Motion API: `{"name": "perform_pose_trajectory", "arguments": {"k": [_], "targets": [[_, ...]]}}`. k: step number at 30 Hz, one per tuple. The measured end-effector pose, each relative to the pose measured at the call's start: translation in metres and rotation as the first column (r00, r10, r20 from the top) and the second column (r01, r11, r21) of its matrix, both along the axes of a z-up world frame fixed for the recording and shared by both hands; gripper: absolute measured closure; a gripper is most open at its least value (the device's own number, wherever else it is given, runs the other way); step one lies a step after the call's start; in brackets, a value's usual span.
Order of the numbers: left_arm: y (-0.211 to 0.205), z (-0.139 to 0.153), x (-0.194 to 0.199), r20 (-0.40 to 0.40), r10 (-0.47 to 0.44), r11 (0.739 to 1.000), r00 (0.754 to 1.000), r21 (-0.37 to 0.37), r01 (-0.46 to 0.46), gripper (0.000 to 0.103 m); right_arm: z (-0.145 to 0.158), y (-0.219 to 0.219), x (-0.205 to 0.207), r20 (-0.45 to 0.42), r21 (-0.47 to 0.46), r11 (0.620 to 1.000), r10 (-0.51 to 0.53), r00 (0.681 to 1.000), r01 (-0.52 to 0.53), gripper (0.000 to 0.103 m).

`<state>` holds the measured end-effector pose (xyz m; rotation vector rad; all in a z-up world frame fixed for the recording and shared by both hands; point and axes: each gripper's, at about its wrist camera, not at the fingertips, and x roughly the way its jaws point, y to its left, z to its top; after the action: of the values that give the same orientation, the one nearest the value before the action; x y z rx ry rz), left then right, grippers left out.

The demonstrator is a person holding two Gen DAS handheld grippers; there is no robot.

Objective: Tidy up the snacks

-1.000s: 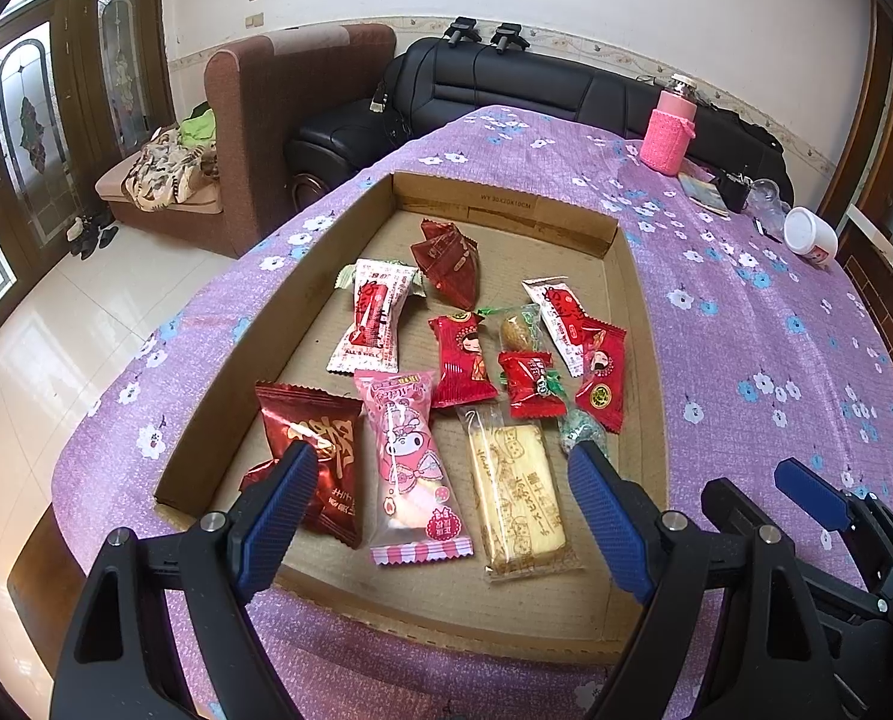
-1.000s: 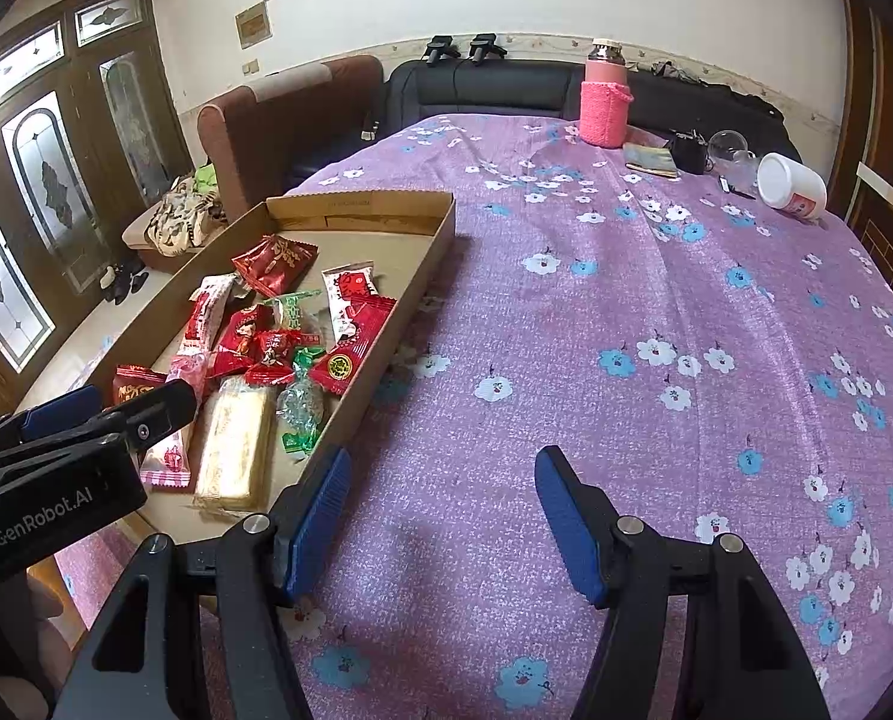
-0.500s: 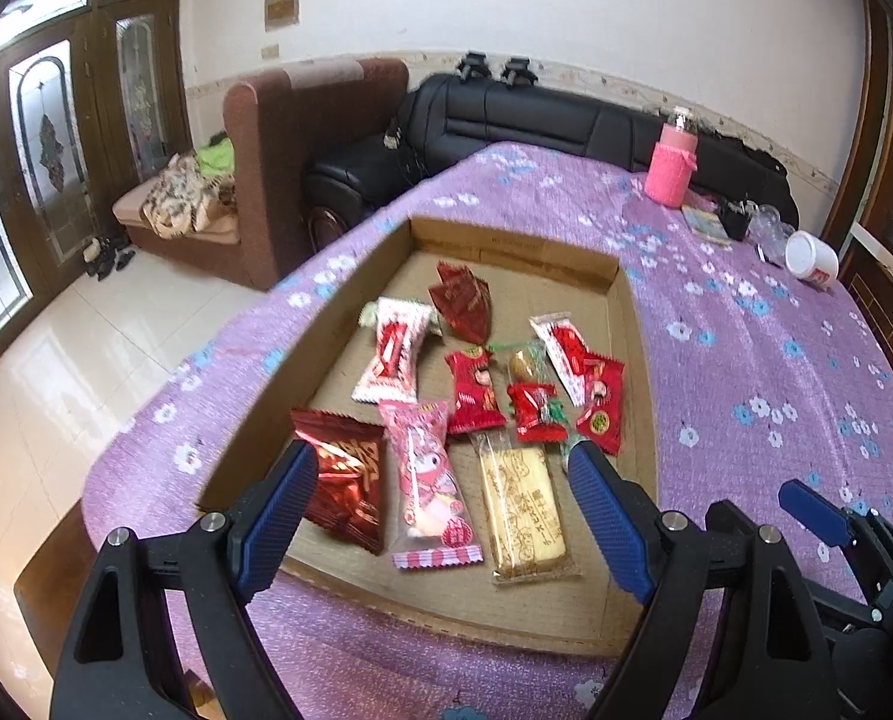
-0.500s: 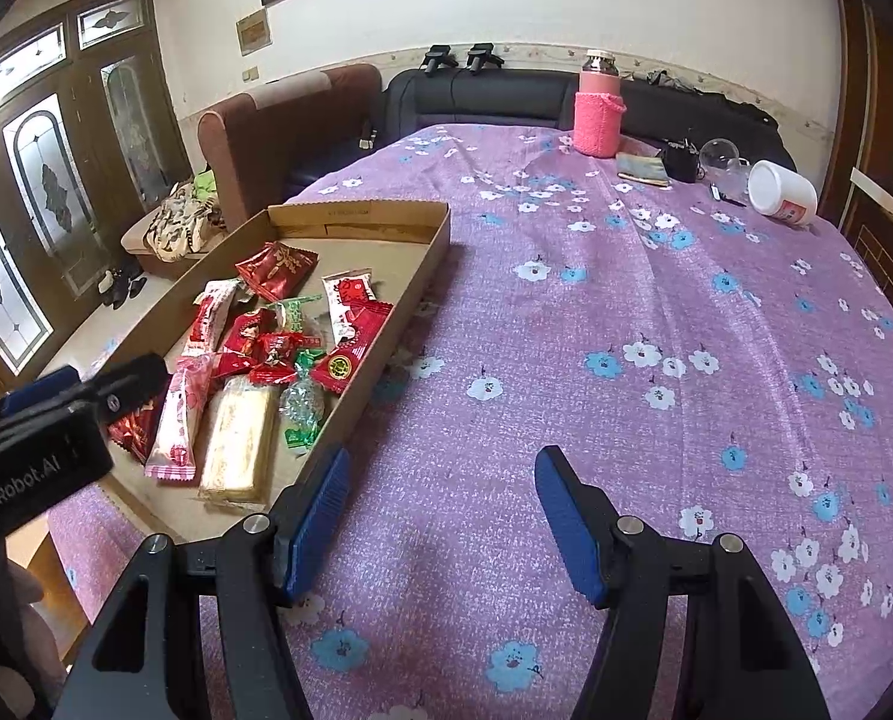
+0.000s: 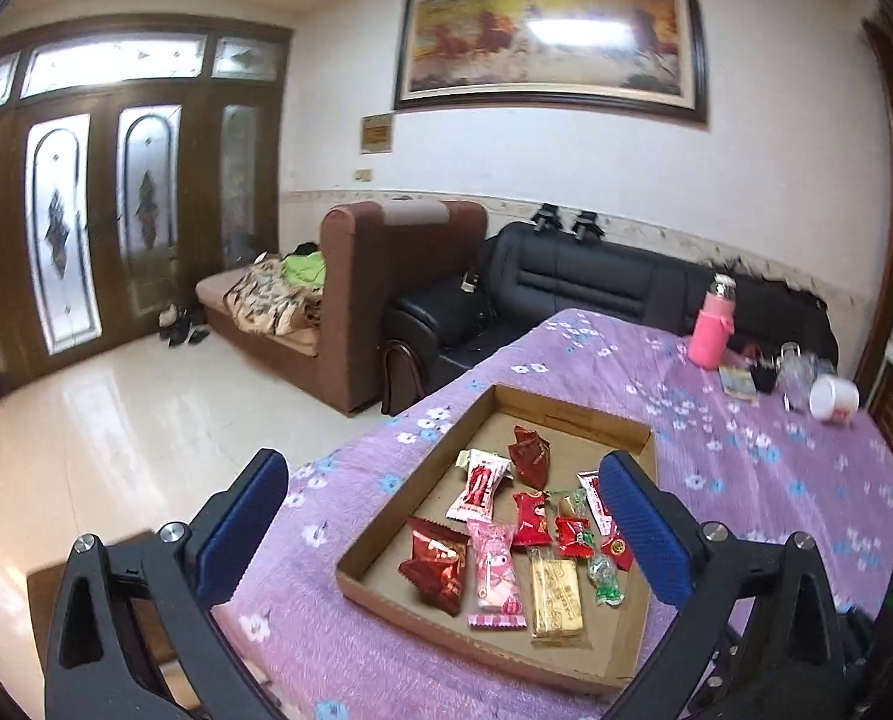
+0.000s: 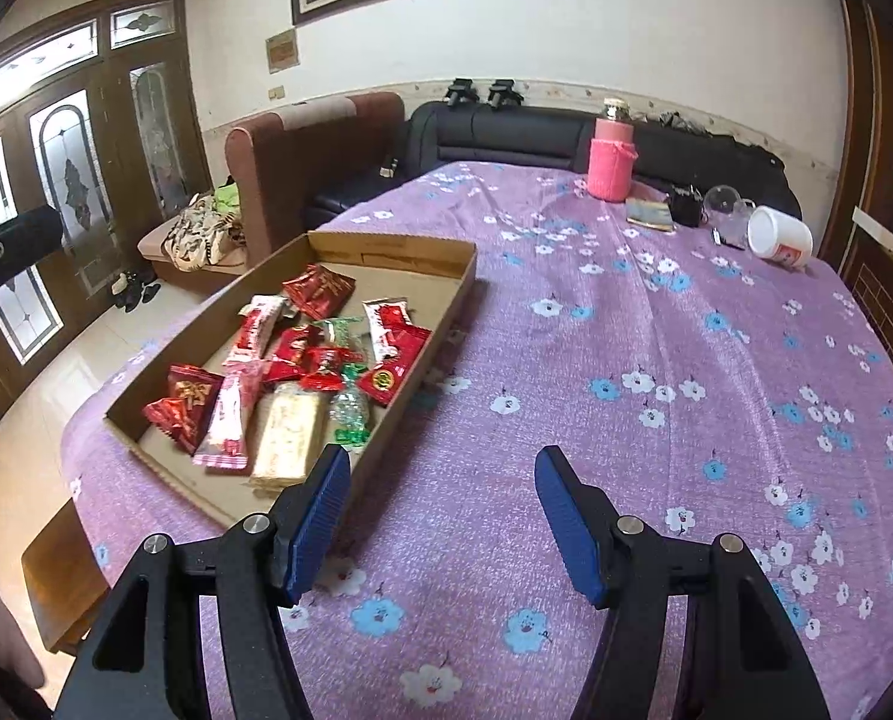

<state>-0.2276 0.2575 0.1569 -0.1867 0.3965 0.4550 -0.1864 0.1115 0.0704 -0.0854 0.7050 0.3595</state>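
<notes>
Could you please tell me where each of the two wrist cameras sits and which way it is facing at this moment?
Left wrist: rides on the left gripper, raised above the table's near edge, facing the cardboard tray, sofas and glass doors; its two blue-padded fingers show, jaws just opened wide, nothing between them.
Right wrist: rides on the right gripper, looking down across the purple tablecloth, tray to its left; its fingers show, open and empty.
Shared: the tray of snacks, the pink bottle, the black sofa.
</notes>
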Motion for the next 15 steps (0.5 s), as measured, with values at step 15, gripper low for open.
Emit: {"name": "perform_pose_trajectory", "arguments": {"k": [15], "targets": [[-0.010,-0.008,-0.008,-0.041,-0.077,0.997,0.996,-0.019,0.076,0.000,0.001,0.008,-0.023,0.039,-0.021,0.998,0.055,0.998,-0.055,0.030]]}}
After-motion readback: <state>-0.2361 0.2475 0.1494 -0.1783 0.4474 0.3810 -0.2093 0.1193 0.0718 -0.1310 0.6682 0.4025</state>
